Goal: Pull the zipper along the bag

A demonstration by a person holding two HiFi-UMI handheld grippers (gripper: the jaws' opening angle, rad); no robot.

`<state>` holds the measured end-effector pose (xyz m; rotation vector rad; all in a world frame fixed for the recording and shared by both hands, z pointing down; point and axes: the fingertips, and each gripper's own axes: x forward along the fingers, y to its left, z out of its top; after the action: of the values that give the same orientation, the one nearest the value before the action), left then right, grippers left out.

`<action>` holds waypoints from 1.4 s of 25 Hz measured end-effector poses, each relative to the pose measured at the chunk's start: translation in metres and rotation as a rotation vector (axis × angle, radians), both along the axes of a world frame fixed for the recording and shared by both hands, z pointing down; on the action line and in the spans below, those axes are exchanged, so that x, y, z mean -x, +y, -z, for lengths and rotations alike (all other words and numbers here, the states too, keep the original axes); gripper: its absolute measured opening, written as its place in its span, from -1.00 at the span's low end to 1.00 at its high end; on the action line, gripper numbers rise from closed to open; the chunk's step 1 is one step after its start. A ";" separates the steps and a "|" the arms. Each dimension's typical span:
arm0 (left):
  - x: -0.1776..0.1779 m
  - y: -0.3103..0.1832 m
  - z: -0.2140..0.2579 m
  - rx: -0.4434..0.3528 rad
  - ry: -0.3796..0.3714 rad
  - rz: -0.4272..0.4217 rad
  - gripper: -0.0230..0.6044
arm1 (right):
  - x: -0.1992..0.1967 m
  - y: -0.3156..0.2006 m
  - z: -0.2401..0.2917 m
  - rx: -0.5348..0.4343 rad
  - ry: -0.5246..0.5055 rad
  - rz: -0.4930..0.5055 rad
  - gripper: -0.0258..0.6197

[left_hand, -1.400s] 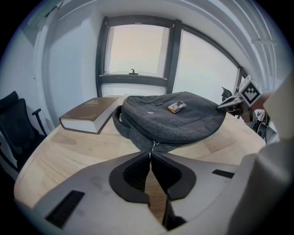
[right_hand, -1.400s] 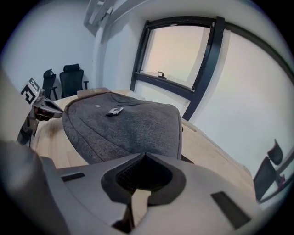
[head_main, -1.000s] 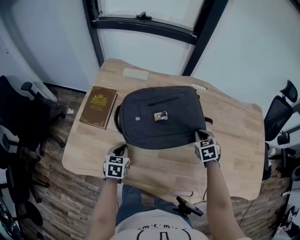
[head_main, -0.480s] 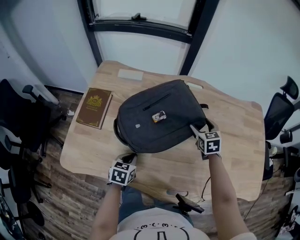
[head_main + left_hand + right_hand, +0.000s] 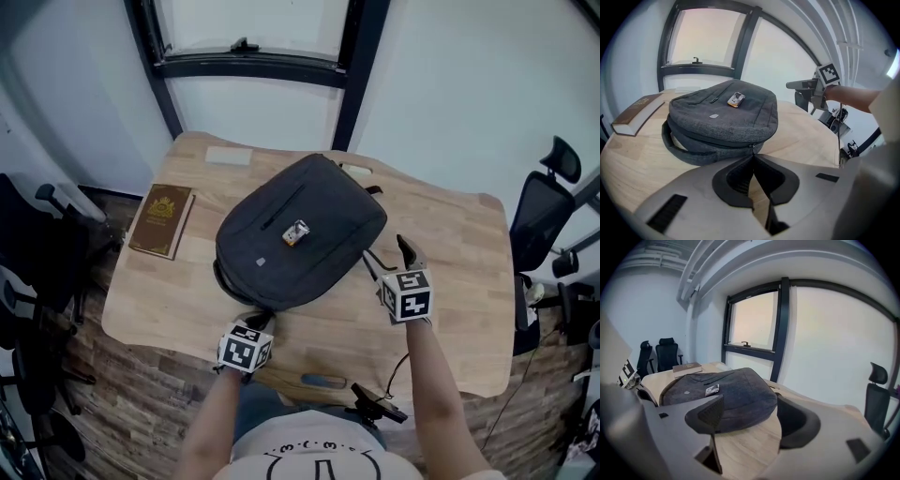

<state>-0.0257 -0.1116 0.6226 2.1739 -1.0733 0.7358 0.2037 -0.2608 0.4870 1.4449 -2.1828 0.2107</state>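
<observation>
A dark grey bag [image 5: 298, 230] lies flat in the middle of the wooden table [image 5: 459, 309], with a small orange and white tag [image 5: 295, 232] on top. My left gripper [image 5: 259, 321] is at the bag's near edge. Its jaws are shut on the zipper pull [image 5: 752, 149], where the zipper line [image 5: 717, 140] runs round the side. To the right of the bag my right gripper [image 5: 407, 255] hovers, raised off it. Its jaws stand wide apart with nothing between them, and in the right gripper view the bag [image 5: 726, 392] lies beyond the fingertips.
A brown book [image 5: 162, 219] lies at the table's left edge and a pale flat pad [image 5: 228, 156] at the far edge. A black cord [image 5: 375, 267] trails from the bag's right side. Office chairs [image 5: 539, 211] stand to the right and left. A black window frame [image 5: 246, 64] is behind.
The right gripper let go of the bag's right corner, opened, and drew off to the right. The bag turned on the table, its far end swinging right. The left gripper stayed shut at the near edge.
</observation>
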 end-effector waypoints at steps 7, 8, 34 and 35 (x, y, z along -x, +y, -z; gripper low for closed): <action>-0.086 0.006 0.001 -0.031 0.004 -0.118 -0.87 | -0.040 0.028 0.007 0.012 -0.030 0.020 0.29; -0.095 0.007 0.001 -0.034 0.004 -0.132 -0.87 | -0.043 0.032 0.007 0.014 -0.028 0.031 0.29; -0.117 0.011 -0.003 0.027 0.059 -0.049 -0.87 | 0.074 0.115 -0.130 0.299 0.514 0.966 -0.34; -0.117 0.010 -0.002 0.031 0.061 -0.042 -0.87 | 0.074 0.114 -0.130 0.311 0.520 0.964 -0.36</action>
<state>0.0910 -0.1012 0.6251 2.1848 -0.9819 0.6962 0.1301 -0.1466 0.6175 0.1500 -2.0220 -0.1526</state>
